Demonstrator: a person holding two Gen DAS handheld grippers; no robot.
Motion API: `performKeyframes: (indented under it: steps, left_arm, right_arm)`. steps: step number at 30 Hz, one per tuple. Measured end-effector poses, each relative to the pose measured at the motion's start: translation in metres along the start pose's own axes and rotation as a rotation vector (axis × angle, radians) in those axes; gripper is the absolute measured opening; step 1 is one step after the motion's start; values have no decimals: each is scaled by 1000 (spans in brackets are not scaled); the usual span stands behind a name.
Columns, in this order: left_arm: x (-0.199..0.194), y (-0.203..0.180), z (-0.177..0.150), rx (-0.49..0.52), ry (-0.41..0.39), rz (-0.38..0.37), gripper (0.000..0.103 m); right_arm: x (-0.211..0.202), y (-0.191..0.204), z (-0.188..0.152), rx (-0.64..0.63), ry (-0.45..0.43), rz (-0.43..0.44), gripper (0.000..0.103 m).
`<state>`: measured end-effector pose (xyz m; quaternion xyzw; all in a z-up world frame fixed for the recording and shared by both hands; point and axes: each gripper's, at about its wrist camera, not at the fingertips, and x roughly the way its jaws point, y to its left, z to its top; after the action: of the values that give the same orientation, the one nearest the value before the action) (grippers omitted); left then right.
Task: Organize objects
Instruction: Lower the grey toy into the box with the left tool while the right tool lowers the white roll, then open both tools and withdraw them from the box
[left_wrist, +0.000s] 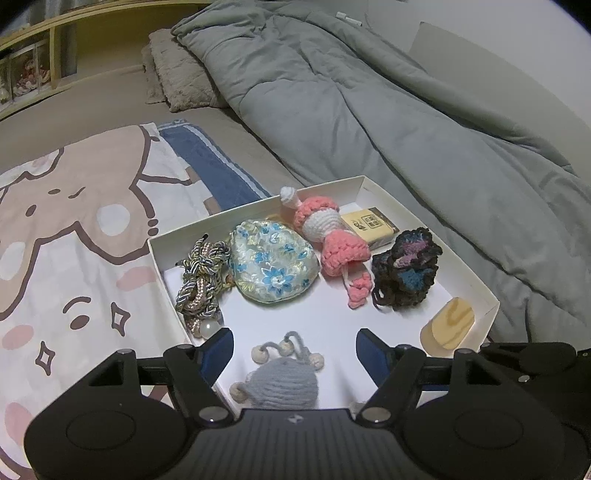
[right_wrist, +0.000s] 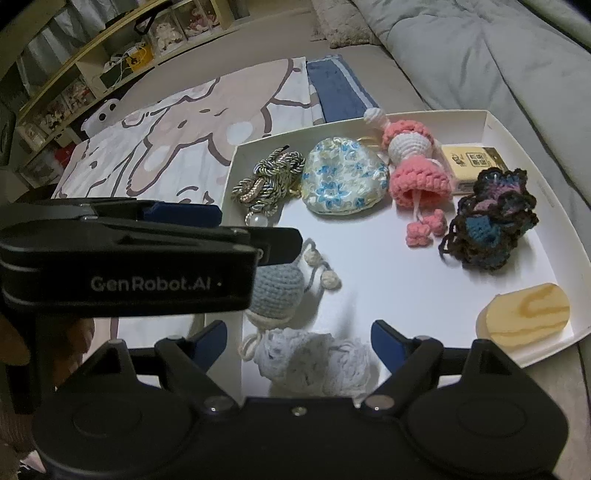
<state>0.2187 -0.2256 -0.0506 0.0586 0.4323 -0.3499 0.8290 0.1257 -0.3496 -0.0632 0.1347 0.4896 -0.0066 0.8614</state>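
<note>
White shallow cardboard tray (right_wrist: 535, 158): lies on a bed, holds every item now in view.

- Grey crocheted ball charm with cream bead tassels (left_wrist: 280, 384): near-left corner of tray, directly between and just ahead of the jaws of the left gripper (left_wrist: 295, 354). Jaws apart, pads clear of it on both sides; not held. Its tassel cord runs away from the gripper, deeper into the tray.
- White fluffy crocheted piece (right_wrist: 314, 362): near edge of tray, between the jaws of the right gripper (right_wrist: 299, 343). Jaws apart, no pad pressing; not held. Just beside the grey charm.
- Far row, left to right: gold-and-silver twisted cord knot with pearl bead (left_wrist: 203, 273); pale floral embroidered pouch (left_wrist: 273, 266); pink-and-white crocheted doll (left_wrist: 328, 236); small tan printed box (left_wrist: 369, 225); dark crocheted flower in brown, blue and purple (left_wrist: 406, 269).
- Oval pale wooden block (right_wrist: 524, 314): near-right corner, well apart from both grippers.

Judgement: both items appear set down; organizing looks largely done. Withdrawal path upward is clear; the tassel cords lie close to the left jaws and could snag.

Surroundings: grey quilt (left_wrist: 369, 110), cartoon-print blanket (left_wrist: 74, 221).
</note>
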Motion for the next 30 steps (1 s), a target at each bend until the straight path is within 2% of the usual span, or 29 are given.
performKeyframes:
  steps: [11, 13, 15, 17, 24, 30]
  left_arm:
    - [-25, 11, 2, -44, -28, 40, 76]
    - [-33, 12, 2, -48, -39, 50, 78]
    - [-41, 12, 0, -50, -53, 64, 86]
    - [-49, 13, -2, -59, -66, 80, 90]
    - [-79, 15, -10, -97, -105, 121, 100]
    - [-111, 12, -18, -128, -149, 180, 103]
  right_arm:
    - [-20, 3, 2, 3, -51, -15, 88]
    - [-27, 4, 0, 2, -65, -17, 88]
    - [-34, 5, 0, 1, -83, -22, 89]
    - [-41, 6, 0, 1, -99, -28, 90]
    - [-73, 10, -5, -14, -183, -46, 93]
    - [-100, 11, -11, -28, -261, -65, 100]
